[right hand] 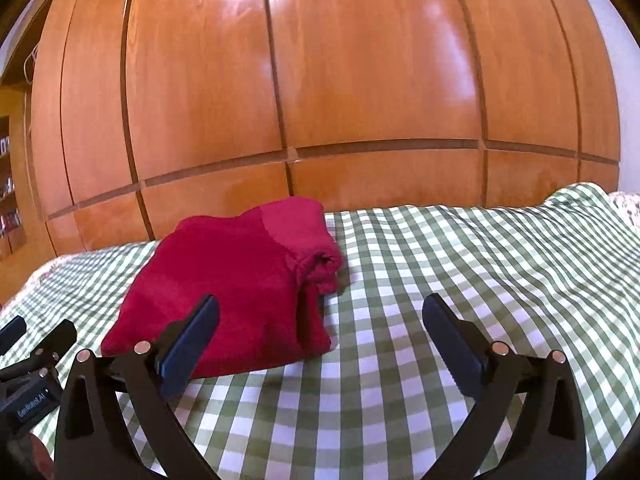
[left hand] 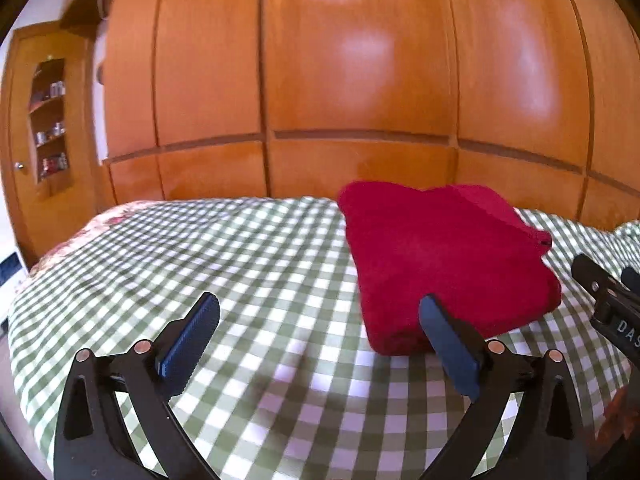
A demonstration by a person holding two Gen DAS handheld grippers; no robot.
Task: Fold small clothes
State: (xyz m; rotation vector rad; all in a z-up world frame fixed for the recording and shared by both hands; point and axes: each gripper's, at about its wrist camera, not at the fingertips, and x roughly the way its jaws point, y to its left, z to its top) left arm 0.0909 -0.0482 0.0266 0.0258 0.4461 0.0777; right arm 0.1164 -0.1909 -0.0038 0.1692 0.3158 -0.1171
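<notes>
A red fleece garment lies folded into a thick rectangle on the green-checked bed cover. My left gripper is open and empty, just short of the garment's near left corner. In the right wrist view the garment lies ahead to the left, a rolled cuff showing at its right side. My right gripper is open and empty, near the garment's near right corner. Each gripper shows at the edge of the other's view: the right one and the left one.
A wall of wooden wardrobe doors stands right behind the bed. A wooden shelf unit with small items stands at the far left. The checked cover stretches out right of the garment.
</notes>
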